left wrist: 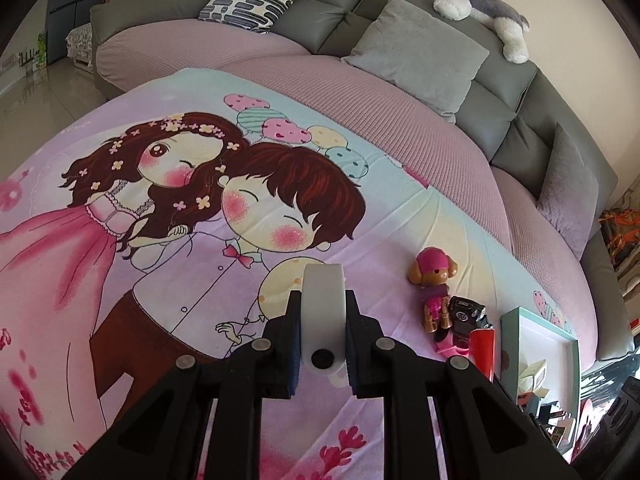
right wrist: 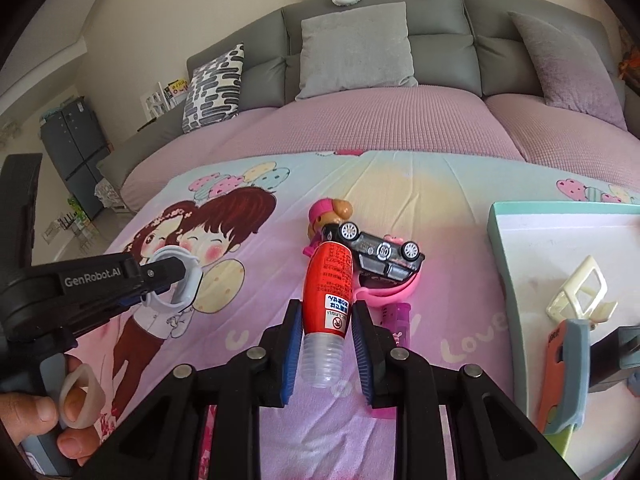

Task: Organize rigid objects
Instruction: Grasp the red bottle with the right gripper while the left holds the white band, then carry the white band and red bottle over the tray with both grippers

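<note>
Only the right wrist view shows the white ring (right wrist: 176, 278) from its side, an open hoop (a tape roll, perhaps) clenched in the jaws of the left gripper (right wrist: 170, 280), with a person's hand (right wrist: 44, 416) on the grip below; the left wrist view gives its pale tread edge-on, above the cartoon bedsheet (left wrist: 120, 280). Further right, the right gripper (right wrist: 326, 332) has its jaws pressed on a red bottle (right wrist: 330, 280) with printed label and clear ribbed cap. Beyond it lie a dog figure (right wrist: 330, 212) and an overturned black toy car (right wrist: 380, 256). At far right sits a teal-rimmed tray (right wrist: 496, 236).
</note>
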Demonstrator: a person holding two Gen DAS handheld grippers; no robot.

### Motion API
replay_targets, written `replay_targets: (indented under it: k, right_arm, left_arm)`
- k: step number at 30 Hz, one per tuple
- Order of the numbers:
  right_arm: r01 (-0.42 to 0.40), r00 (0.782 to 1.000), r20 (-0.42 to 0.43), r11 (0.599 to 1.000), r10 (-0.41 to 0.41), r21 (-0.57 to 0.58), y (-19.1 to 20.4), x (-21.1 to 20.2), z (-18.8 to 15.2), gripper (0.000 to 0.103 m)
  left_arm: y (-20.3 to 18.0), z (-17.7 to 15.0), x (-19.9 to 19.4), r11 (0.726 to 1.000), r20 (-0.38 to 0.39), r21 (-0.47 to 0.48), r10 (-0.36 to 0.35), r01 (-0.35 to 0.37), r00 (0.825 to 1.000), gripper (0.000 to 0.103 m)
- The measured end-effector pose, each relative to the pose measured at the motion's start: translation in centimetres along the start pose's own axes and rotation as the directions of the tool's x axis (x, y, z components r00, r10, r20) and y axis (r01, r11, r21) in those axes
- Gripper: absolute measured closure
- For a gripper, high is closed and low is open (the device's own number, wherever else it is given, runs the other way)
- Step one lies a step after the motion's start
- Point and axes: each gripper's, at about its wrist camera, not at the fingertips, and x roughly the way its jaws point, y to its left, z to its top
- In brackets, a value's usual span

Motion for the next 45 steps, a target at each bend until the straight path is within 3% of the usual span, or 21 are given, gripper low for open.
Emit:
replay_targets:
  k: [12, 23, 28, 35, 41, 45]
  right_arm:
    - [0.061, 0.991, 0.116, 0.994, -0.071, 0.087, -4.4, -4.6, 1.7, 0.076]
    - [0.189, 0.958, 0.172, 0.955, -0.231, 0.230, -12.3, -8.9, 2.1, 0.076]
    - [0.326, 0.914, 0.153, 0.904, -0.376, 0.277, -15.6, -10.5, 1.5, 0.076]
    - [0.402, 0.881, 0.124, 0.861, -0.456, 0.312, -18.5, -11.1, 0.9, 0.076]
    - [0.439, 0.864, 0.102, 0.838, -0.492, 0.323, -19.2, -11.1, 0.4, 0.076]
    - [0.446, 0.865, 0.078, 0.831, -0.495, 0.333, -19.8, -10.6, 0.1, 0.076]
  left_arm:
    - [-6.7, -0.4, -1.5, 0.985, 0.025, 0.157, -0.072, 0.068, 0.997, 0.084]
    - [-16.6, -2.1, -1.4, 0.921, -0.010, 0.353, -0.171, 0.163, 0.985, 0.084]
    - [-20.7, -3.4, -0.1, 0.884, -0.060, 0.411, -0.215, 0.221, 0.975, 0.084]
    - [-24.5, -5.4, 2.4, 0.851, -0.099, 0.453, -0.249, 0.266, 0.963, 0.084]
    - [-25.7, -7.2, 4.7, 0.832, -0.097, 0.504, -0.210, 0.230, 0.973, 0.084]
    - [-25.6, -7.5, 5.4, 0.833, -0.102, 0.505, -0.204, 0.228, 0.974, 0.084]
